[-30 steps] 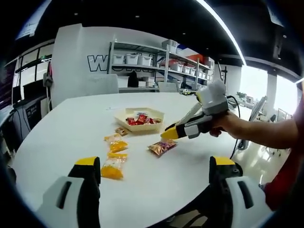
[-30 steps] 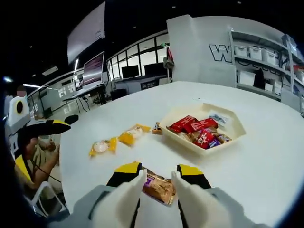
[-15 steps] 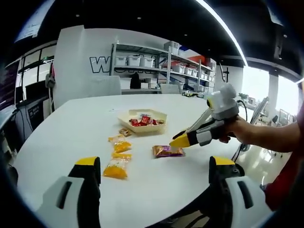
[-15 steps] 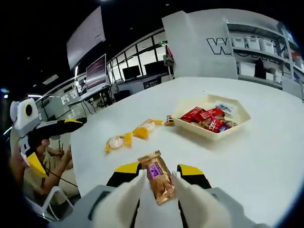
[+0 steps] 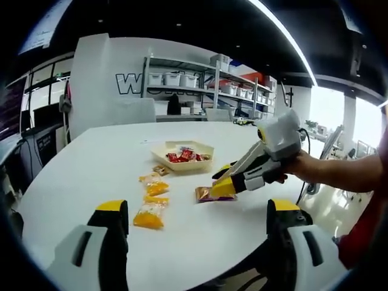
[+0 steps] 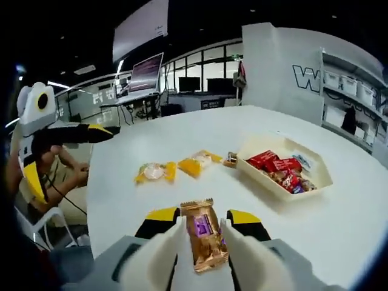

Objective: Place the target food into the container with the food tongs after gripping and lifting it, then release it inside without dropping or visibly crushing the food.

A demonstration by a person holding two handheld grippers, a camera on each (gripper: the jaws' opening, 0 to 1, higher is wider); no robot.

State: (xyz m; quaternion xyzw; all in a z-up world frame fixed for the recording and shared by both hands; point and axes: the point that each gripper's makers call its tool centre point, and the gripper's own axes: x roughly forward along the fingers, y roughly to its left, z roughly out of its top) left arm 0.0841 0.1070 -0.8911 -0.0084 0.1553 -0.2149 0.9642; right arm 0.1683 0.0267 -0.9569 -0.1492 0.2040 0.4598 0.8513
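The right gripper (image 6: 200, 223) has its yellow-tipped jaws closed on a copper-coloured snack packet (image 6: 203, 235) with a purple label, held lengthwise between them above the near edge of the white table (image 6: 364, 200). Toward the table's right edge a cream tray (image 6: 260, 148) holds red wrapped snacks. Yellow packets (image 6: 176, 168) lie in a row just left of it. The left gripper (image 6: 97, 133) reaches in beyond the left edge

Glossy crinkled foil snack packet (image 6: 205, 239), smooth matt white table (image 6: 364, 206), matt cream plastic tray (image 6: 262, 179).
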